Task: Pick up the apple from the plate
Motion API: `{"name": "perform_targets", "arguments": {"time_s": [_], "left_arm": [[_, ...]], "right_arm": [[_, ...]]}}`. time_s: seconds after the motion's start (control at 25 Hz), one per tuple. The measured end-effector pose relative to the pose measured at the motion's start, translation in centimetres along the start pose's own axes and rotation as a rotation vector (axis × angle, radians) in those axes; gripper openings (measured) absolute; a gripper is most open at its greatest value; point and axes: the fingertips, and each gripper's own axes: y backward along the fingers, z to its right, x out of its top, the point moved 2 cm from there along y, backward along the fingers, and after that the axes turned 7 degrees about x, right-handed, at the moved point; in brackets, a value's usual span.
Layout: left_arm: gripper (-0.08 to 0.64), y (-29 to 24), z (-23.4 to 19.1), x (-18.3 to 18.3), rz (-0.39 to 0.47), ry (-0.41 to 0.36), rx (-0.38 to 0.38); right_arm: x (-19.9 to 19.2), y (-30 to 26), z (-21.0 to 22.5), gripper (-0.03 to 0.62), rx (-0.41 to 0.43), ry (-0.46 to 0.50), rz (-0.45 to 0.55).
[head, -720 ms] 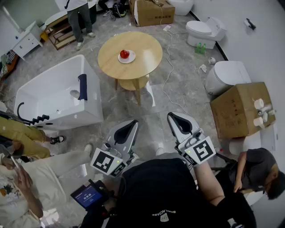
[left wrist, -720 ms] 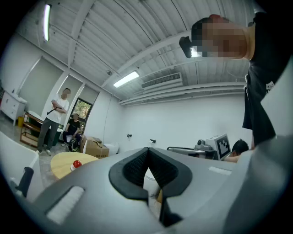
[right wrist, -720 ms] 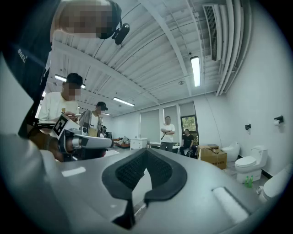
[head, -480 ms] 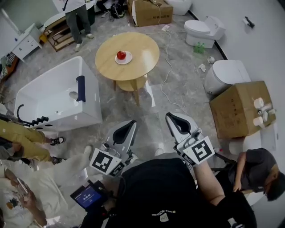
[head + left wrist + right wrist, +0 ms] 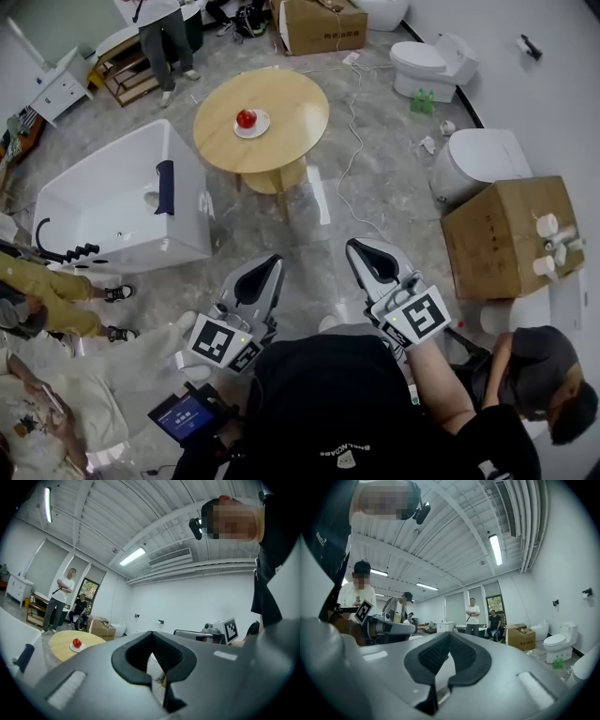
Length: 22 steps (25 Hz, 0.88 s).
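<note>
Grey marbled floor [image 5: 375,187] spreads out ahead of the two hand-held grippers, which are held level and low, side by side over the person's lap. The left gripper [image 5: 266,269] has its jaws brought together with nothing between them, and the right gripper [image 5: 367,249] is likewise closed and empty.

Well ahead of the left gripper, and slightly to its left, stands a round wooden table [image 5: 286,98]. On its top sits a small white plate [image 5: 262,126] with the red apple [image 5: 246,118] resting on it, far from either gripper's jaws. In the left gripper view the same apple shows small and distant, off to the left of the closed jaws.

Ahead and to the left of the left gripper lies a white bathtub [image 5: 103,202] with a dark fitting on its rim. To the right of the right gripper is a large cardboard box [image 5: 502,234], and beyond that a white toilet [image 5: 427,64] against the white wall. A thin cable [image 5: 354,141] trails across the floor past the table. Behind the table stand a second cardboard box [image 5: 319,28] and a standing person [image 5: 164,37].
</note>
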Motion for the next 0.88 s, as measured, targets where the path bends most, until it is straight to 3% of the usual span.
{"name": "perform_targets", "arguments": {"time_s": [0.48, 0.88], "left_arm": [[0.020, -5.7, -3.8, -0.9, -0.011, 0.035, 0.004], [0.020, -11.3, -17.2, 0.8, -0.034, 0.054, -0.004]], "right_arm": [[-1.9, -3.6, 5.8, 0.014, -0.023, -0.023, -0.033], [-3.4, -16.0, 12.0, 0.046, -0.082, -0.021, -0.096]]}}
